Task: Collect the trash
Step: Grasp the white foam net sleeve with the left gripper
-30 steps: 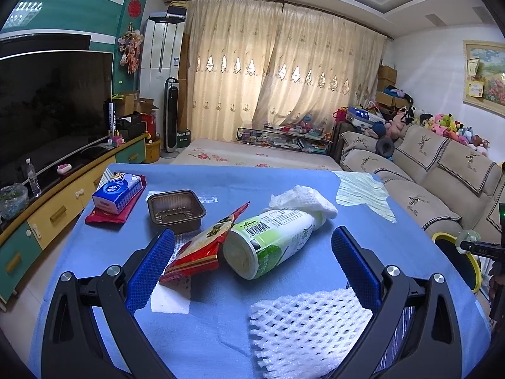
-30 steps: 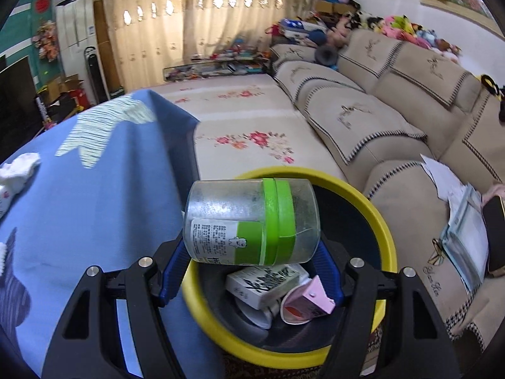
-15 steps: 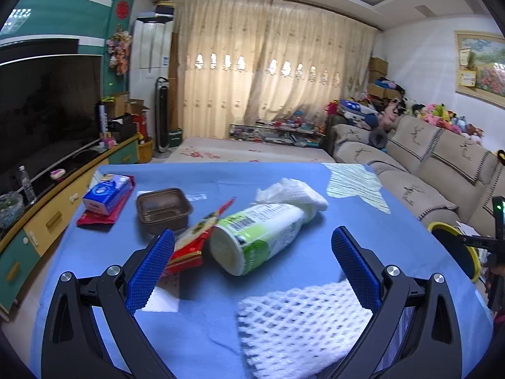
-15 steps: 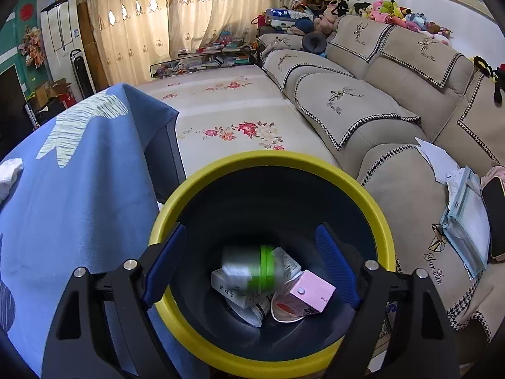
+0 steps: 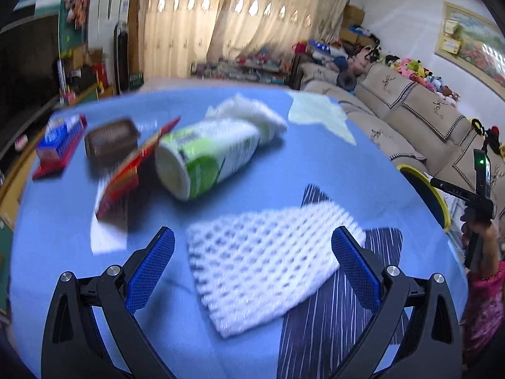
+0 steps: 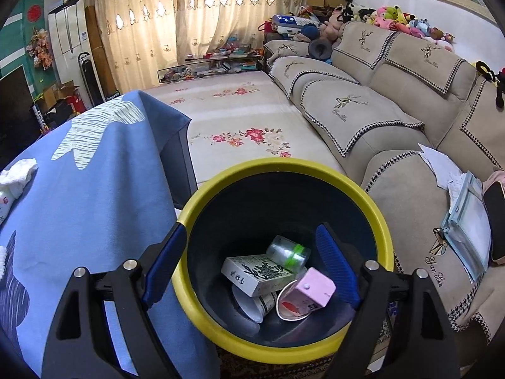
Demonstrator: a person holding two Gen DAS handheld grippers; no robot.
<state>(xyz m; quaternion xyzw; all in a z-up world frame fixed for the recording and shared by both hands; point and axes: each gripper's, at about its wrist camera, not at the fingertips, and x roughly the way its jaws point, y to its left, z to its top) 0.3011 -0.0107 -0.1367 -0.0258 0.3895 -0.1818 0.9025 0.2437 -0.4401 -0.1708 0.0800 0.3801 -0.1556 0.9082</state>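
Note:
My left gripper (image 5: 252,252) is open and empty, low over a white foam net sleeve (image 5: 268,259) that lies between its jaws on the blue tablecloth (image 5: 315,164). Beyond it lie a white and green bottle (image 5: 208,154) on its side, a red snack wrapper (image 5: 129,170), a brown plastic tray (image 5: 110,140) and crumpled white tissue (image 5: 249,113). My right gripper (image 6: 249,262) is open and empty above the yellow-rimmed bin (image 6: 284,170). The clear jar with the green band (image 6: 288,252) lies in the bin with a white carton (image 6: 255,273) and a pink carton (image 6: 312,287).
A blue tissue pack (image 5: 58,135) on a red cloth sits at the table's far left. The bin (image 5: 423,192) stands off the table's right edge, beside the beige sofa (image 6: 378,101). The right hand's gripper handle (image 5: 473,195) shows there. A TV cabinet runs along the left.
My right gripper opened and the jar dropped into the bin, where it now rests. My left gripper moved right and down, from around the bottle to over the foam net.

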